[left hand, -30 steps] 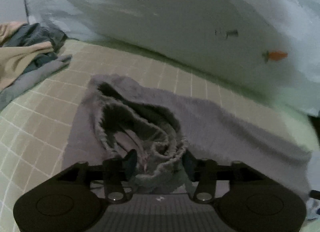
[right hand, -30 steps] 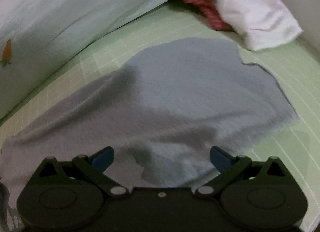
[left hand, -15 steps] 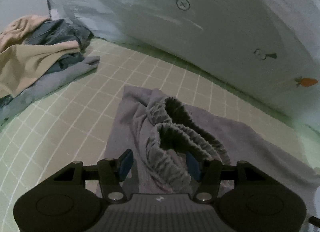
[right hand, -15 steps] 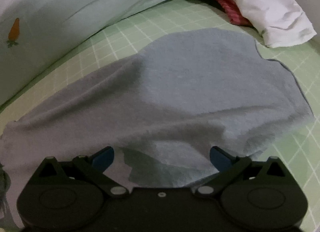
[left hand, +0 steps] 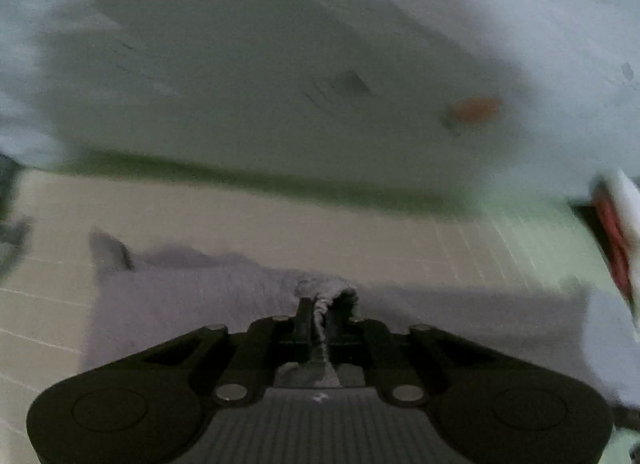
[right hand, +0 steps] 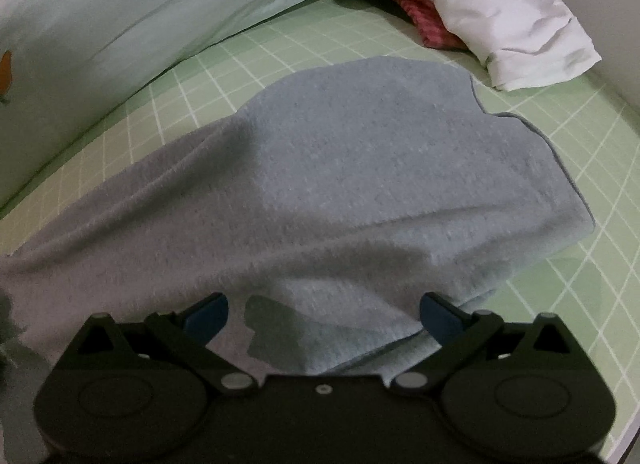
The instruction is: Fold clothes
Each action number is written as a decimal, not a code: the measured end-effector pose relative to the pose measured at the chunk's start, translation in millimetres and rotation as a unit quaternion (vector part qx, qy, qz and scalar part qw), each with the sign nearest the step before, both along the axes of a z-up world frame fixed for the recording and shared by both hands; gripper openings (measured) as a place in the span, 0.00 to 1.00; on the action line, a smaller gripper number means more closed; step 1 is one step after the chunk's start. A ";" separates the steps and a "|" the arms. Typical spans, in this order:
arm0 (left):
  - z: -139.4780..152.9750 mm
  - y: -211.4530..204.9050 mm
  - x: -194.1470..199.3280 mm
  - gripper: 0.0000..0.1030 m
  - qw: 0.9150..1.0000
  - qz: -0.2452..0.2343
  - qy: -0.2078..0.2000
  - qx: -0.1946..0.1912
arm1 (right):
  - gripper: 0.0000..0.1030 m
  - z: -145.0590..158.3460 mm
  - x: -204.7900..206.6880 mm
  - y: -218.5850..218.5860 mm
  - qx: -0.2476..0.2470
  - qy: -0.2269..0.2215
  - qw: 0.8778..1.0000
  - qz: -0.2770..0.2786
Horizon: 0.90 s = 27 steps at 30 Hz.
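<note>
The left claw point(left hand: 320, 310) was pinched tight on a bunched ridge of the grey garment point(left hand: 192, 304), its fingers nearly together with the gathered cloth squeezed between them. That left wrist view was blurred, yet it showed the garment stretching toward 9 o'clock across the green checked bed sheet point(left hand: 280, 220), with a pale bedcover point(left hand: 280, 64) bearing an orange mark rising behind at 12 o'clock.

Only the right wrist view showed the rest sharply: the right claw point(right hand: 322, 310) stood wide, its blue-tipped fingers point(right hand: 206, 310) spread apart above the cloth and gripping nothing. The grey garment point(right hand: 360, 168) lay humped over the sheet point(right hand: 580, 284), running from 8 o'clock toward 1 o'clock. Beyond it, at 1 o'clock, a white cloth point(right hand: 500, 24) lay over a red one point(right hand: 412, 4).
</note>
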<state>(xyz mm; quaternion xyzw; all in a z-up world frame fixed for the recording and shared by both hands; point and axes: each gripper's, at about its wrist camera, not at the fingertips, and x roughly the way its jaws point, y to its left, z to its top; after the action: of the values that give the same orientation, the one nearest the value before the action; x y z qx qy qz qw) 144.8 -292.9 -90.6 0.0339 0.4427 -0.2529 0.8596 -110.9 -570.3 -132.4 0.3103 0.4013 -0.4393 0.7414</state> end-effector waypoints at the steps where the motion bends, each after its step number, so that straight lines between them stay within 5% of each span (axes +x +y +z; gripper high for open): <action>1: -3.1 -3.7 -2.4 0.27 1.000 -0.006 0.009 -0.001 | 1.00 0.1 -0.5 0.2 0.001 -0.001 1.000 -0.001; 3: -9.4 -11.1 -7.1 0.34 0.999 -0.018 0.028 -0.003 | 1.00 0.6 -1.9 0.3 -0.001 -0.004 1.000 -0.001; 6: -18.8 -22.3 -14.2 0.60 0.998 -0.036 0.055 -0.007 | 1.00 4.9 -6.4 -2.7 -0.012 -0.009 1.000 0.002; 7: -17.6 -21.9 -16.5 0.71 0.998 -0.037 0.056 -0.008 | 1.00 6.7 -8.2 -3.9 -0.017 -0.011 1.000 0.003; 11: 5.1 -3.7 -25.6 0.85 0.999 -0.016 0.025 -0.013 | 1.00 14.0 -11.0 -12.7 -0.064 -0.007 0.997 0.030; 15: 20.6 10.7 -32.6 0.86 1.000 0.000 -0.004 -0.001 | 1.00 13.5 -11.3 -33.2 -0.123 0.032 0.991 0.049; 22: 22.0 18.6 -29.3 0.85 0.999 0.014 -0.008 0.034 | 1.00 -10.8 -25.5 -82.1 -0.143 0.086 0.986 0.018; 27: 19.6 21.3 -26.8 0.86 0.998 0.031 -0.011 0.049 | 1.00 -17.9 -44.6 -105.9 -0.135 0.045 0.990 -0.005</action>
<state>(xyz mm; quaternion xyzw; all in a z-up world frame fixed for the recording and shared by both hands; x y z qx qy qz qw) 117.9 -271.6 -71.0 0.0648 0.4454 -0.2041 0.8693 -155.5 -676.2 -150.3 0.1890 0.3699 -0.5067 0.7554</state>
